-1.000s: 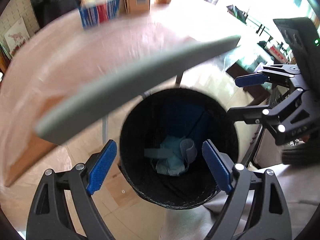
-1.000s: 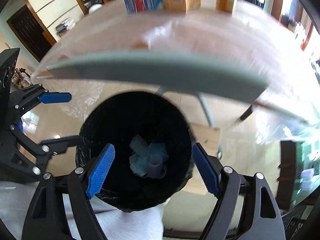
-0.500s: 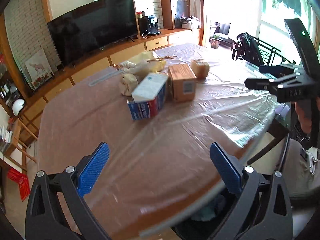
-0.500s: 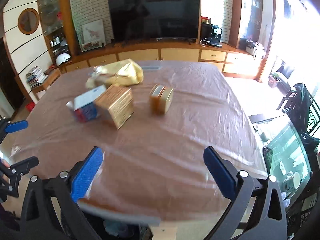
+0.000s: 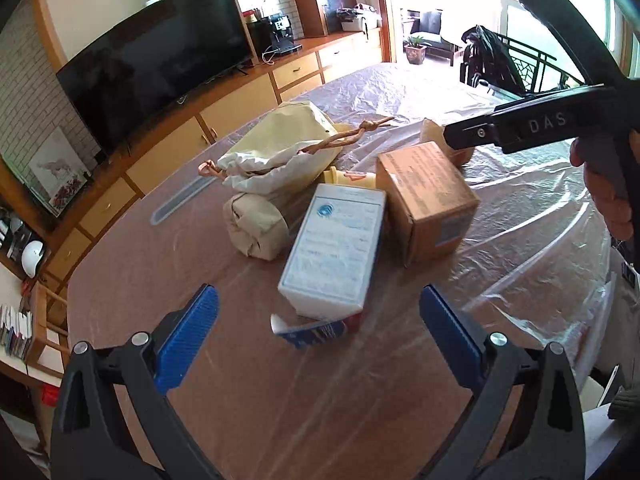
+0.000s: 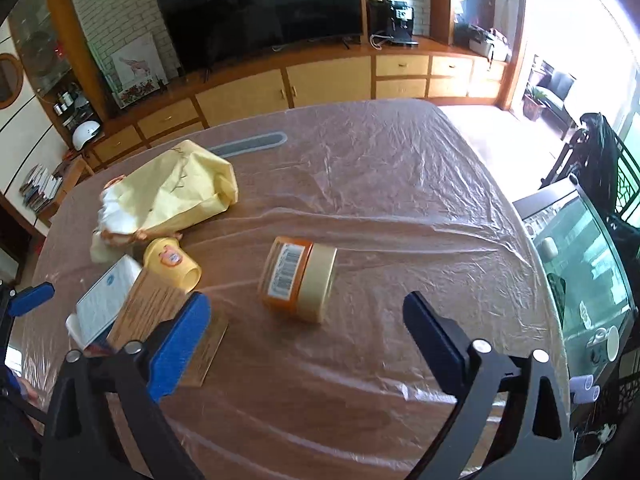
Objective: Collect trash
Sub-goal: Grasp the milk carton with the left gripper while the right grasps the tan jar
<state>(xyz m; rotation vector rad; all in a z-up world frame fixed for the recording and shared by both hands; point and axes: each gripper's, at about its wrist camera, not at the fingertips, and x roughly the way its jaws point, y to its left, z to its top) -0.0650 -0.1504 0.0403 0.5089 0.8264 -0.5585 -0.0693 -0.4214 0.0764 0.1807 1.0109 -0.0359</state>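
My left gripper (image 5: 319, 316) hangs open over the film-covered table (image 5: 280, 400), and a white and blue carton (image 5: 334, 252) lies just beyond its tips. Behind the carton are a brown cardboard box (image 5: 426, 200), a wrapped paper bundle (image 5: 256, 226) and a yellow paper bag (image 5: 280, 152). In the right wrist view my right gripper (image 6: 306, 316) is closing its jaws with nothing between the pads. An orange jar (image 6: 298, 278) with a cream lid lies on its side ahead of it, untouched. To the left sit a yellow cup (image 6: 172, 262) and the brown box (image 6: 160, 308).
A grey strip (image 6: 250, 144) lies at the far side of the table. A low wooden cabinet (image 6: 328, 80) with a television runs along the back wall. A glass side table (image 6: 580, 248) stands at the right. A hand (image 5: 608, 200) holds the right gripper's handle.
Both grippers have risen from above the black bin with blue-grey trash in it and moved forward over the table. Both stand wider than a second ago.
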